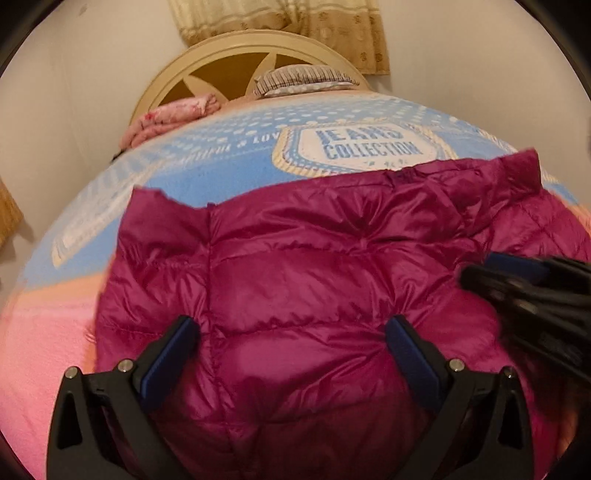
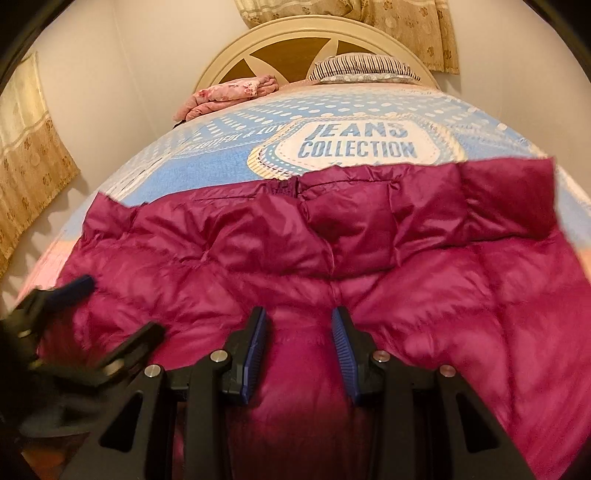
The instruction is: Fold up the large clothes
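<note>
A magenta quilted puffer jacket (image 1: 295, 266) lies spread on the bed; it also fills the right wrist view (image 2: 332, 258), its zipper end (image 2: 282, 188) at the far edge. My left gripper (image 1: 291, 334) is wide open, with a bulge of the jacket between its blue pads. My right gripper (image 2: 299, 325) is narrower, its pads on either side of a ridge of jacket fabric, a gap showing. The right gripper also shows blurred at the right of the left wrist view (image 1: 524, 284). The left gripper shows blurred at the left of the right wrist view (image 2: 66, 314).
The bed has a blue "JEANS COLLECTION" blanket (image 1: 236, 147) over a pink sheet (image 1: 40, 350). A folded pink cloth (image 2: 229, 94) and a striped pillow (image 2: 362, 68) lie by the cream headboard (image 2: 295, 33). Walls and beige curtains (image 2: 29, 155) surround the bed.
</note>
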Tool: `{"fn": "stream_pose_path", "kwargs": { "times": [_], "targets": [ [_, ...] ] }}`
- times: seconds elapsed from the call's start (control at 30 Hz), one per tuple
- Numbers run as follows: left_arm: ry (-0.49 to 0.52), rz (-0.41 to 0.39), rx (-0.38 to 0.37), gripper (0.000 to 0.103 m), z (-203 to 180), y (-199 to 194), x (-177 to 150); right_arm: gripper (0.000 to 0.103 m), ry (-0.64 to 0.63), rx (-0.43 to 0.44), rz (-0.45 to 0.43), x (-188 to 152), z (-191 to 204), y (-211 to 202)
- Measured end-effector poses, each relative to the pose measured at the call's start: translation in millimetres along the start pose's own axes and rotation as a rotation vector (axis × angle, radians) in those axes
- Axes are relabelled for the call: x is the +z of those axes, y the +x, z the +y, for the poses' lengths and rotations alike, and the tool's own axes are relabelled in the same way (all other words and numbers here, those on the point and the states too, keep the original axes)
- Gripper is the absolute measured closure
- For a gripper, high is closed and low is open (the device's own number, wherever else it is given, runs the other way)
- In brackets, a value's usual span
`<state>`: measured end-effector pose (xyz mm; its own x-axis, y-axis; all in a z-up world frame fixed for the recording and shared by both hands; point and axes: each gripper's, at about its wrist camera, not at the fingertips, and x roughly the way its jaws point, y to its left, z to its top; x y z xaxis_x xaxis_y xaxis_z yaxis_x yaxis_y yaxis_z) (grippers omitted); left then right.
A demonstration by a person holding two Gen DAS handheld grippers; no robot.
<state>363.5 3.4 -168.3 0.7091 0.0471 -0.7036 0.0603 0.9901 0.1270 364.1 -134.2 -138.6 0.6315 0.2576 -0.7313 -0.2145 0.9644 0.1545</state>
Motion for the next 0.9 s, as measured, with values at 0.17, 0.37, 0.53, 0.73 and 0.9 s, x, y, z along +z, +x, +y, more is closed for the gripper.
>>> {"fn": "stream_pose_path", "kwargs": {
  "times": [0.17, 0.37, 0.53, 0.73, 0.9],
  "targets": [
    [-0.012, -0.008, -0.003, 0.000, 1, -1, 3, 0.052, -0.065, -0.005, -0.053, -26, 14, -35],
    [-0.129, -0.081, -0.024, 0.000, 38, -56, -12, 0.052, -0.072, -0.014, -0.040, -39, 13, -28],
    [-0.208, -0.059, 0.000, 0.000, 80, -79, -48, 0.051, -0.090, -0.039, -0.028, -41, 17, -25],
    [-0.357, 0.000, -0.190, 0.000, 100, -75, -85, 0.050, -0.088, -0.042, -0.021, -43, 19, -26],
    [-0.430, 0.015, -0.341, 0.017, 96, -59, -86, 0.050, -0.058, -0.008, -0.023, -43, 12, -27]
  ]
}}
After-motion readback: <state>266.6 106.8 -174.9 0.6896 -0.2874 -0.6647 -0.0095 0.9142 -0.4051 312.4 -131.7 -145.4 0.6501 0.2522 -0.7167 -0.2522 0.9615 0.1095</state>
